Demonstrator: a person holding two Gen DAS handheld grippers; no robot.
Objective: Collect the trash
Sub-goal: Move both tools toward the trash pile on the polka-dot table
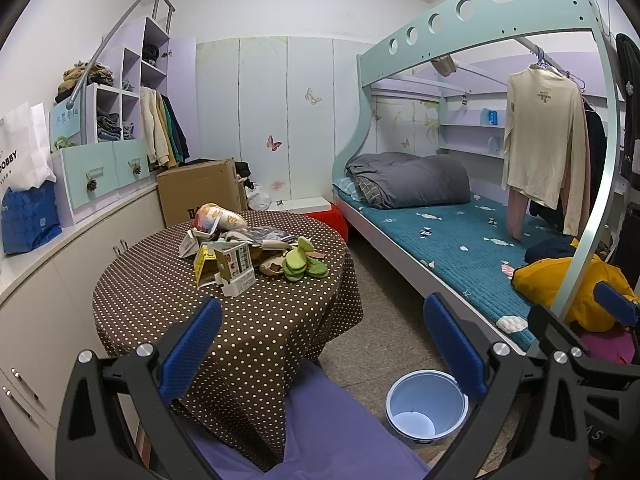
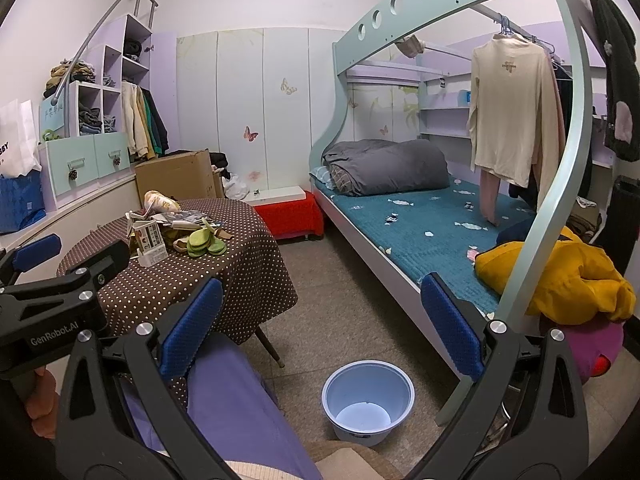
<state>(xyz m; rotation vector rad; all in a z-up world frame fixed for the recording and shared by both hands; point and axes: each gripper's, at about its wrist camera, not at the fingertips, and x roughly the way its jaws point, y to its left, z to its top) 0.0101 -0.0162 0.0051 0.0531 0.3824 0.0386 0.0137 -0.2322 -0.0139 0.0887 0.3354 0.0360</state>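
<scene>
On the round tabletop (image 1: 168, 288) with the brown dotted cloth, you can see the trash in one heap near the far side: crumpled paper wrappers (image 1: 236, 236), a small white and yellow carton (image 1: 234, 268) that stands at the front of the heap, and a crumpled snack bag (image 1: 218, 216) behind it. Just beside the carton, on its right, lies a stack of green flat pieces (image 1: 302, 266); what they are you cannot tell from this view.

Your left gripper (image 1: 320, 352) hangs above the near edge of the tabletop with its blue pads wide apart, and it grasps nothing. Your right gripper (image 2: 320, 330) is also spread wide and empty; it is over the floor, between the tabletop and the bed (image 2: 420, 220). In the right wrist view, your left gripper (image 2: 36, 256) shows at the left edge, and below it a part of your hand (image 2: 42, 404) on the handle.

Below and between both grippers, the blue plastic bin (image 2: 368, 398) stands upright on the tiled floor (image 2: 340, 288), near the bed frame and well apart from the heap. It looks empty inside. A purple cloth (image 2: 236, 408) lies at the near side of the tabletop, low in both views.

On the bed there is a folded grey quilt (image 2: 384, 166) at the far end and a yellow garment (image 2: 560, 276) at the near end. A cardboard box (image 1: 200, 188) stands behind the tabletop
</scene>
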